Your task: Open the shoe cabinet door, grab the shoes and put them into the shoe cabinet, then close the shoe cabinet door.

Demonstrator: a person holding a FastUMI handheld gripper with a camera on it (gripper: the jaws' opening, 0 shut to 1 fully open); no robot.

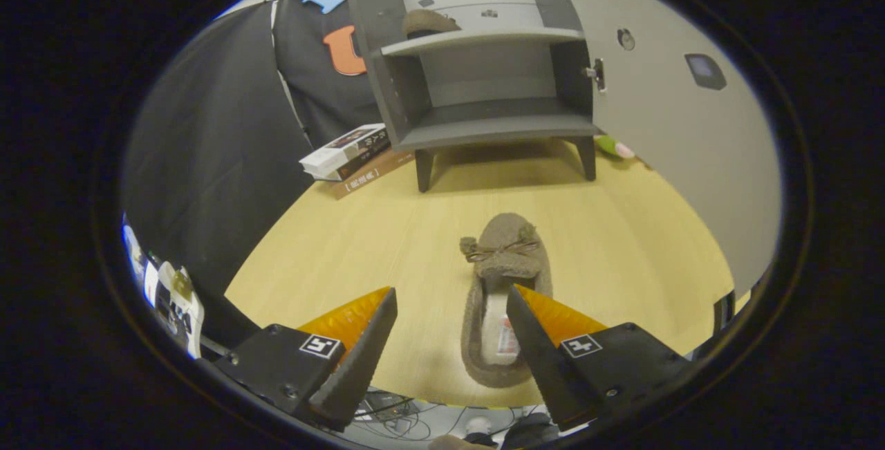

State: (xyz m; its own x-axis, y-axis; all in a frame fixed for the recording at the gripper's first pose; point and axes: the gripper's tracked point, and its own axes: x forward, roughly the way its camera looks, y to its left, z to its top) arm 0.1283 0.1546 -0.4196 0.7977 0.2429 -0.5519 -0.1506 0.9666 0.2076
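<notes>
**Slipper's off-centre between the fingers — easy one to fumble**

So the gripper is wide open and holding nothing. The remaining slipper lies on the table, toe pointing toward the shoe cabinet, heel end nearest the gripper. It isn't centred in the gap: it sits over toward the right finger, whose tip overlaps the slipper's right rim, while there's a good stretch of bare table between the slipper and the left finger.

What I'd worry about:

- Closing from here would probably shove the slipper sideways or pinch only one soft wall of it. It looks like floppy, fuzzy fabric, so a one-sided grab could fold it and let it slip out on the lift.
- I can't tell how high the fingers are above the table, so coming down might land the right finger on the slipper rather than beside it.
- The cabinet door is already swung open on the right, and the other slipper sits on the upper shelf. A dangling slipper could catch a shelf edge on the way in.
- Books are stacked just left of the cabinet legs; drifting left could clip them.
</notes>
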